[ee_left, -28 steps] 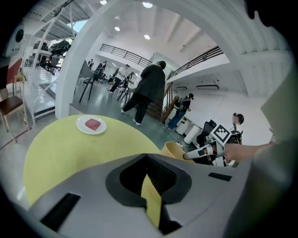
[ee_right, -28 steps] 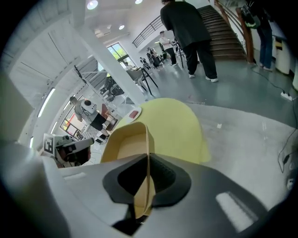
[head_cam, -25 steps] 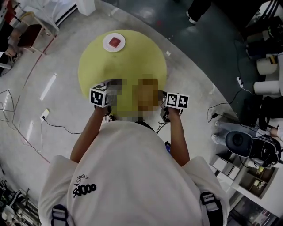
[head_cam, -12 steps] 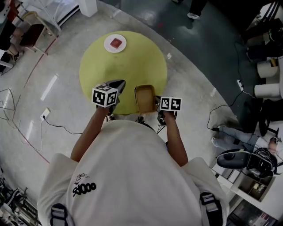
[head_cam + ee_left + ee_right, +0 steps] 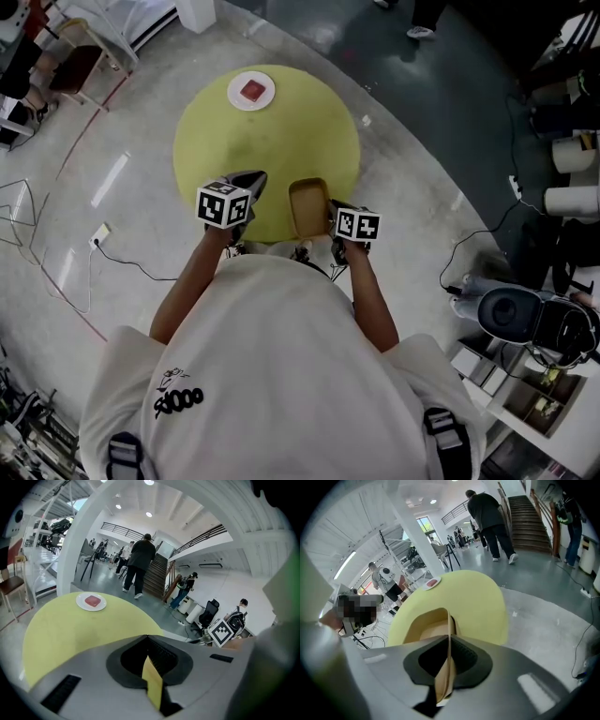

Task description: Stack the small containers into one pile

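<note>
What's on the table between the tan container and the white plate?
Nothing. Only bare yellow table lies between the tan container and the white plate, as the head view shows.

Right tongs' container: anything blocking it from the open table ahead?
Nothing visible. The right tongs grip the tan container by its wall at the near edge of the yellow table; the top ahead is bare up to the plate at the far edge. No second container shows.

White short-sleeved T-shirt (image 5: 281, 366), small black print (image 5: 178, 401); dark shoulder straps (image 5: 447, 433), grey buckles.
</note>
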